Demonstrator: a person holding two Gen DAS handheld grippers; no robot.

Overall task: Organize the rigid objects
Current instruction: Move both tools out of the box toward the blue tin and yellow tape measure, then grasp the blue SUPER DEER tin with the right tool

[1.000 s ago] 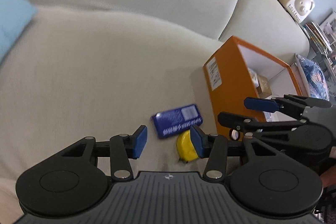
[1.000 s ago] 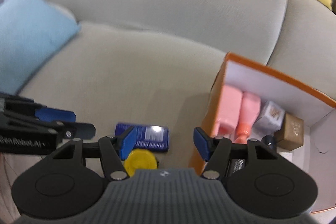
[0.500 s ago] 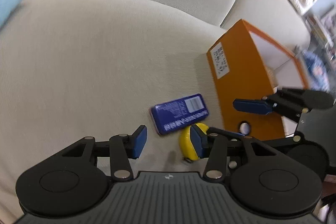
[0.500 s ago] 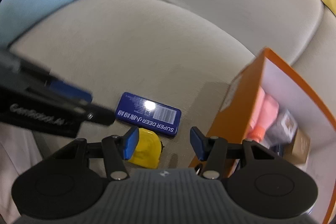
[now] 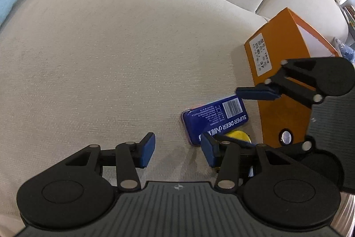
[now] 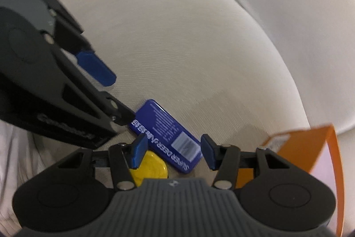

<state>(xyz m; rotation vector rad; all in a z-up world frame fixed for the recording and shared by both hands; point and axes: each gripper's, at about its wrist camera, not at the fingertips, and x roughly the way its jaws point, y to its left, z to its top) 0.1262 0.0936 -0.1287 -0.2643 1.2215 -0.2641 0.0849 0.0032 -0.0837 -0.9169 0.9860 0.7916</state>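
"SUPER DEER" and barcode on blue tin (image 5: 214,118), "37" on orange box's label (image 5: 261,58)

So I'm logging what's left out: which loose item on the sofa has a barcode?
The flat blue rectangular tin printed SUPER DEER; the round yellow object beside it is plain.

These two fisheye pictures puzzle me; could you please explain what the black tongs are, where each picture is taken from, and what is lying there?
A person holds one pair of tongs in each hand, and a camera on each looks forward along its blue-padded fingers. One picture is from the left tongs, the other from the right tongs; each also catches the other pair at its edge. Below lies a beige sofa seat with a flat blue tin, a round yellow object beside it, and an open orange box. Both pairs are open and hold nothing; the right tongs have just been closing a little above the tin.
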